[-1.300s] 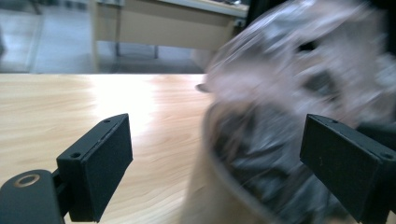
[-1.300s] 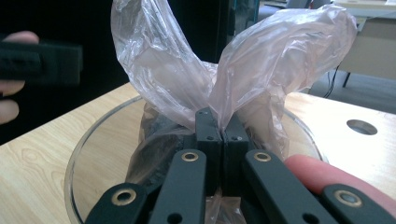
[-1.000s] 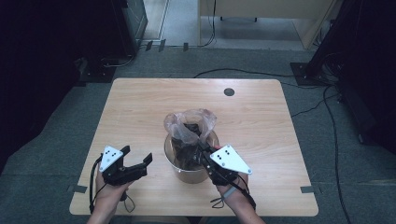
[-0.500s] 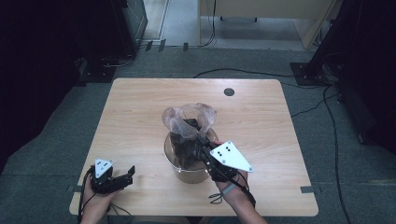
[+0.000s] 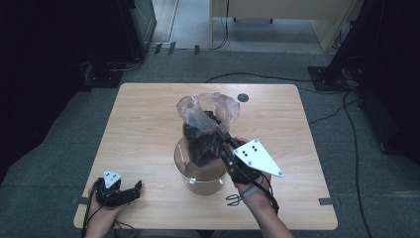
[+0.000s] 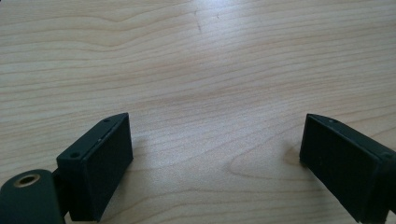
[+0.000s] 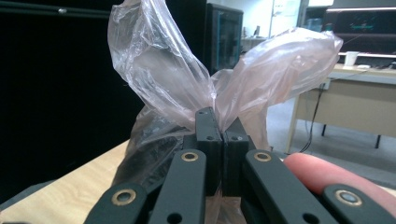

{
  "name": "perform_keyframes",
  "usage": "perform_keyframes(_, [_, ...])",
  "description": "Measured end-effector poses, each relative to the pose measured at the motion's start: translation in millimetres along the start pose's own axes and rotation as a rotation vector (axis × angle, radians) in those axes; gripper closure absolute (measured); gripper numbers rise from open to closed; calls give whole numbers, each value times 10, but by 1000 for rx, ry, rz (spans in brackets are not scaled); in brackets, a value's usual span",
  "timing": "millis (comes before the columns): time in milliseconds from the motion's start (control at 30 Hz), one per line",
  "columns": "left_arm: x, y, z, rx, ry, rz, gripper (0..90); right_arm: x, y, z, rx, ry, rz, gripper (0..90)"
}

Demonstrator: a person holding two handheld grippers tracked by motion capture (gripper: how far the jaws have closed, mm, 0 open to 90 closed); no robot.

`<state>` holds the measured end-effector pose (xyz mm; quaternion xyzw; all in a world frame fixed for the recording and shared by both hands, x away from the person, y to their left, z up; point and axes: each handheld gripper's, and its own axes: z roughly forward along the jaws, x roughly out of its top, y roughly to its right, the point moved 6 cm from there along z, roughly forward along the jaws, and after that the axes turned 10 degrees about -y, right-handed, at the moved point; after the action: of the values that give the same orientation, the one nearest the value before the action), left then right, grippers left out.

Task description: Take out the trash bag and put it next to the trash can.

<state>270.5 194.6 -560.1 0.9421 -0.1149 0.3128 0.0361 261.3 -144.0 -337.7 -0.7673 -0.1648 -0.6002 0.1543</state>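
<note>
Here the right gripper (image 5: 221, 137) has its jaws pressed together on the gathered neck of a clear plastic bag (image 5: 208, 111) with dark contents, which hangs partly out of a round bin (image 5: 198, 178) near the middle of the wooden table (image 5: 138, 129). The left gripper (image 5: 131, 191) rests low at the table's near left corner, jaws spread wide over bare wood.
</note>
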Motion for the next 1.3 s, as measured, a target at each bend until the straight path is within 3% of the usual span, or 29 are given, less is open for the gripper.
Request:
perform_keyframes(367, [0, 1, 1, 2, -1, 0, 93, 246, 251, -56, -55, 40, 3, 899])
perform_keyframes(633, [5, 4, 5, 6, -1, -6, 93, 351, 513, -102, -133, 69, 6, 898])
perform_keyframes(833, [7, 5, 6, 6, 0, -8, 94, 234, 706, -13, -193, 58, 16, 898])
perform_keyframes(967, [10, 6, 8, 7, 0, -10, 94, 84, 825, 142, -214, 31, 61, 898])
perform_keyframes(1100, [11, 6, 8, 8, 0, -11, 94, -84, 891, 346, -213, -3, 78, 898])
perform_keyframes(1300, [11, 5, 9, 8, 0, -9, 94, -389, 882, 677, -145, -53, 27, 899])
